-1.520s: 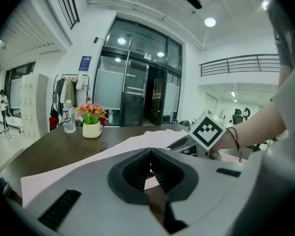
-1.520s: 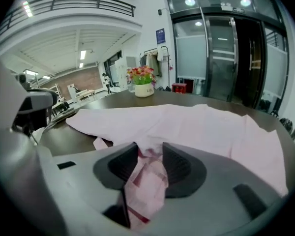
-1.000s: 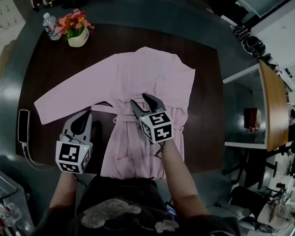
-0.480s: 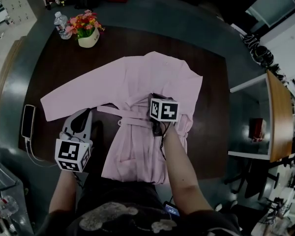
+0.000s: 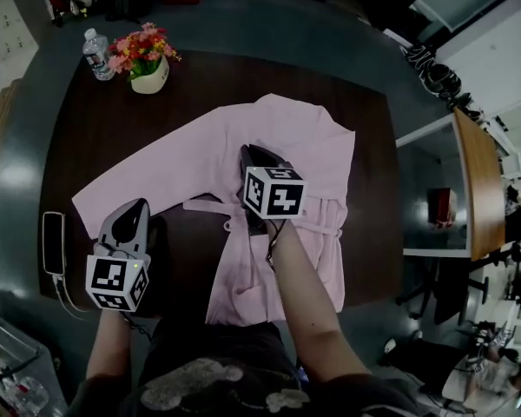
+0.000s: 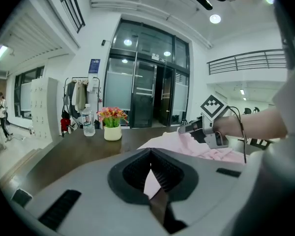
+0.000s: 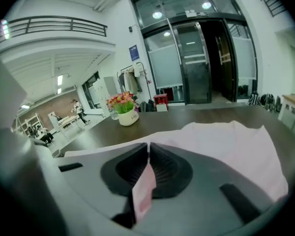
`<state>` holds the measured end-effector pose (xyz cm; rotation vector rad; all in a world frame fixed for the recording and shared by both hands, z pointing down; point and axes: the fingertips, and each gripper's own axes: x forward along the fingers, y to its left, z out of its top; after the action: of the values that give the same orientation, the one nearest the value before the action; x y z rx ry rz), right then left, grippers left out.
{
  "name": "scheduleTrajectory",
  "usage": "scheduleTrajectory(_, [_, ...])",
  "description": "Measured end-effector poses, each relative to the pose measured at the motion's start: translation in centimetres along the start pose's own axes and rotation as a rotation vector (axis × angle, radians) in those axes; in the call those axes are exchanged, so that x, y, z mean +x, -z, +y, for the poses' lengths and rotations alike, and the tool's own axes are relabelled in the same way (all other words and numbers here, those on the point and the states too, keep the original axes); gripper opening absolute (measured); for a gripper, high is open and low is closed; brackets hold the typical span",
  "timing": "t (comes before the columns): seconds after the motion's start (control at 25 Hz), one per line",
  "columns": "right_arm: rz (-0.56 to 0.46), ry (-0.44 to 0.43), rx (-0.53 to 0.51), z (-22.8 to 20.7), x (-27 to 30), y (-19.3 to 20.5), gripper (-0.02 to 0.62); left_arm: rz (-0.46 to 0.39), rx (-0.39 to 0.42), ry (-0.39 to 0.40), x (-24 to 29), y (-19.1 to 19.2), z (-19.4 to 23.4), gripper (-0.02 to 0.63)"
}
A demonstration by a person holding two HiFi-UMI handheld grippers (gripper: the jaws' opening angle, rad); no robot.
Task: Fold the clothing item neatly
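Observation:
A pink robe-like garment (image 5: 286,146) lies spread on the dark table (image 5: 87,137), one long sleeve reaching left and a belt across its waist. My right gripper (image 5: 247,151) sits over the garment's middle-left. Its jaws have just been closing, and a strip of pink cloth is pinched between them in the right gripper view (image 7: 148,154). My left gripper (image 5: 141,205) is at the sleeve's lower edge, shut, with a sliver of pink cloth in its jaws in the left gripper view (image 6: 150,162). That view also catches the right gripper (image 6: 189,129) above the bunched garment (image 6: 206,151).
A pot of flowers (image 5: 148,72) and a water bottle (image 5: 94,52) stand at the table's far left corner. A phone (image 5: 54,241) with a cable lies by the left edge. A wooden desk (image 5: 473,189) stands off to the right.
My right gripper went from open to shut and moved farther up the garment. The garment's lower half and belt have shifted right. My left gripper has drifted left along the sleeve.

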<state>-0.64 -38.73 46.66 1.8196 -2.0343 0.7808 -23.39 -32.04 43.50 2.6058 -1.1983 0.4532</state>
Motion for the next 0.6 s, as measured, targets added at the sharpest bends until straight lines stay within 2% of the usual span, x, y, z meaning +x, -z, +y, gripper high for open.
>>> scheduleTrajectory(0.24, [0.024,0.011,-0.223,4.1,4.0,1.3,0.016,0.016,-0.011,0.017,-0.5,0.9,2.0,0.011])
scheduleTrajectory(0.32, [0.031,-0.018,-0.226,5.1,4.7,2.3,0.104,0.027,-0.014,0.023,-0.5,1.4,2.4,0.009])
scheduleTrajectory(0.36, [0.033,-0.030,-0.216,5.5,4.7,2.7,0.120,0.030,-0.016,0.027,-0.5,1.5,2.6,0.009])
scheduleTrajectory(0.6, [0.045,-0.031,-0.162,6.4,3.4,4.6,0.120,0.025,-0.018,0.056,0.1,1.6,3.2,0.009])
